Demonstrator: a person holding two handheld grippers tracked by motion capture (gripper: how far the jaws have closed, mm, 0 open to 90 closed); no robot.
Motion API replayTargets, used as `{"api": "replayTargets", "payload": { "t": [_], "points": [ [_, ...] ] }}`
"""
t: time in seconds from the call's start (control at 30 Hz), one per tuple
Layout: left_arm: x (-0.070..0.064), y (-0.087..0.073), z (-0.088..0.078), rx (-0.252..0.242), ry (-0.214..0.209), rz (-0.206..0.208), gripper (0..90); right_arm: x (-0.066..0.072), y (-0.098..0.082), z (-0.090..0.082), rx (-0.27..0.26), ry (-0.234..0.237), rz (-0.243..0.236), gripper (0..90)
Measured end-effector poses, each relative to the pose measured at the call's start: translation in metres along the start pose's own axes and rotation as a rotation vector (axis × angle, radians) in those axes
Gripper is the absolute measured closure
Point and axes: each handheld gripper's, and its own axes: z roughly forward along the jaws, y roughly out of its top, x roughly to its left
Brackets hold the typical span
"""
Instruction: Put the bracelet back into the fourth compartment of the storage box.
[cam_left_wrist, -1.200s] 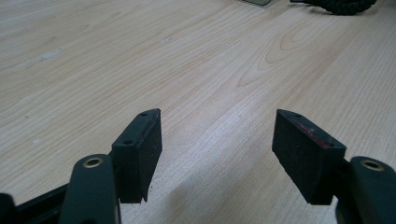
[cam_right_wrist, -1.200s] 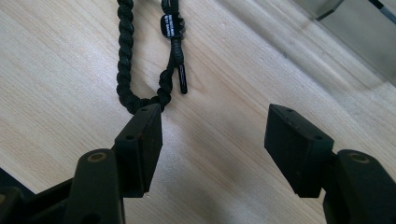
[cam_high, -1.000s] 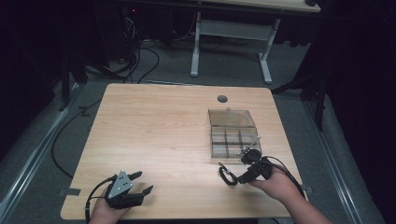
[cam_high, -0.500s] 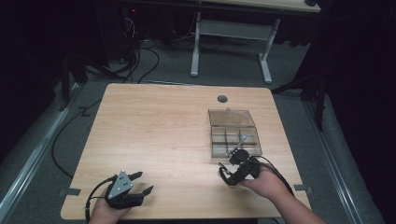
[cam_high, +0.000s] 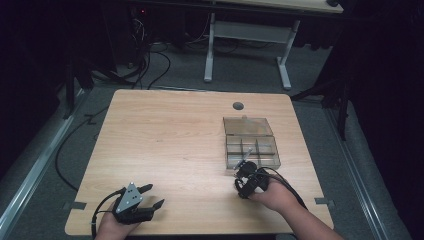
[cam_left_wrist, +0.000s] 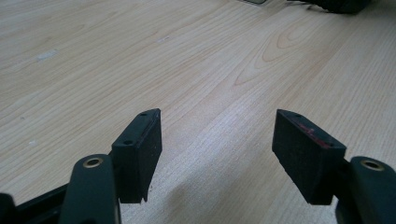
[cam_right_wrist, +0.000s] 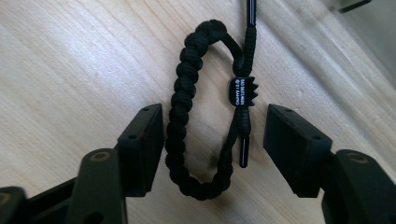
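A black braided bracelet (cam_right_wrist: 180, 93) with a small black toggle (cam_right_wrist: 243, 91) lies flat on the wooden table (cam_high: 170, 135). My right gripper (cam_right_wrist: 215, 114) is open, one jaw on each side of the bracelet's loop and neither pressing it. In the high view my right gripper (cam_high: 242, 186) sits just in front of a clear compartment box (cam_high: 250, 145) and covers the bracelet. Near the table's front left corner my left gripper (cam_high: 154, 195) rests open, with bare wood between the jaws of the left gripper (cam_left_wrist: 219, 116).
The clear box has its lid (cam_high: 247, 126) folded back and small dividers inside. A round cable hole (cam_high: 238, 106) lies beyond it. A grey desk frame (cam_high: 245, 45) and cables stand on the floor past the far edge.
My right gripper has moved left and down over the bracelet, which lay uncovered beside it a second ago. The left gripper has stayed put.
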Motion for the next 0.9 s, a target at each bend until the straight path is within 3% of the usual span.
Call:
{"api": "replayTargets", "payload": {
  "t": [0.2,0.43,0.73,0.9],
  "points": [
    [-0.0001,0.0,0.0001,0.001,-0.001,0.001,33.5,-0.0006,0.0015,-0.0004,-0.002,-0.022,-0.005,46.7],
    [0.0001,0.0,-0.0001,0.0,0.001,-0.001,33.5,-0.003,0.003,-0.0013,0.007,-0.027,-0.028,54.8],
    [0.0,-0.0001,-0.0001,-0.001,-0.001,-0.001,33.5,-0.0033,0.0058,-0.0019,0.018,-0.021,-0.056,72.2],
    [0.0,-0.0001,-0.0001,-0.001,-0.002,-0.001,33.5,-0.0029,0.0068,-0.002,0.025,-0.018,-0.066,76.0]
  ]
}}
